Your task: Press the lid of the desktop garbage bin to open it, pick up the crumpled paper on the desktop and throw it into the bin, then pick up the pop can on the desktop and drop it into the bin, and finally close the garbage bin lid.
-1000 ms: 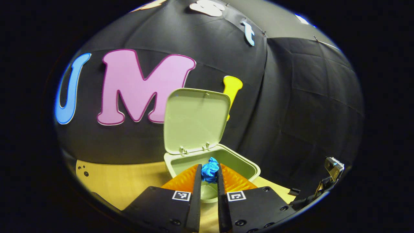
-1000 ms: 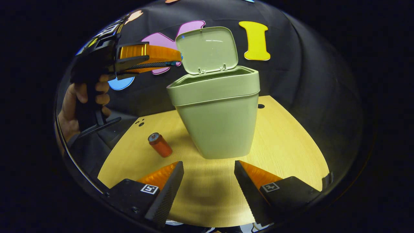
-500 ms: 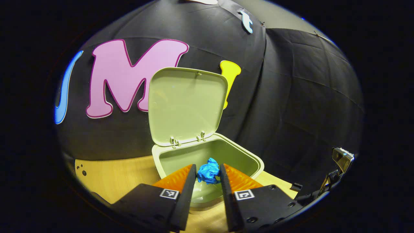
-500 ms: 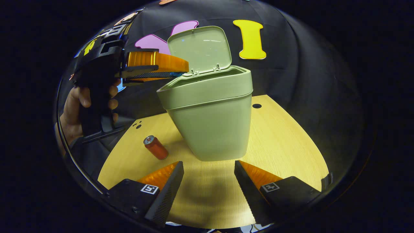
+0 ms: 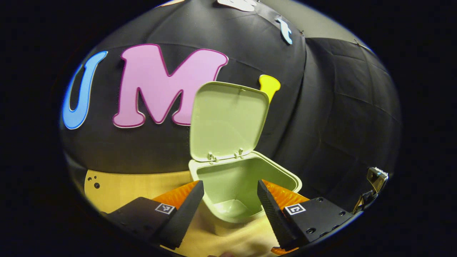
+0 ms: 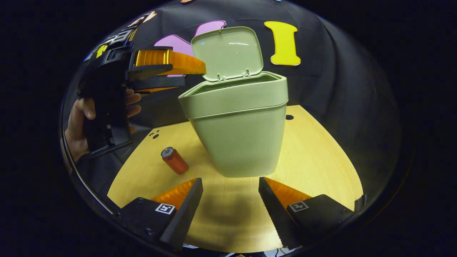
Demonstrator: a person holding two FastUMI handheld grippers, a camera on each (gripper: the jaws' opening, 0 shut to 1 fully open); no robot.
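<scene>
The left gripper [image 5: 230, 200] has its fingers spread wide with nothing between them, poised just above the open mouth of the garbage bin [image 5: 246, 185]; in the right gripper view it hangs at ten o'clock beside the bin's rim, held by a hand [image 6: 76, 121]; the lid [image 5: 228, 119] stands upright at twelve o'clock. The right gripper [image 6: 230, 200] likewise has its fingers spread and empty, low over the bench [image 6: 321, 157]. The crumpled paper is not visible on the bench, so it is likely inside the bin; the pop can [image 6: 174, 160] lies at eight o'clock from the bin, untouched, so binning it and closing the lid remain.
</scene>
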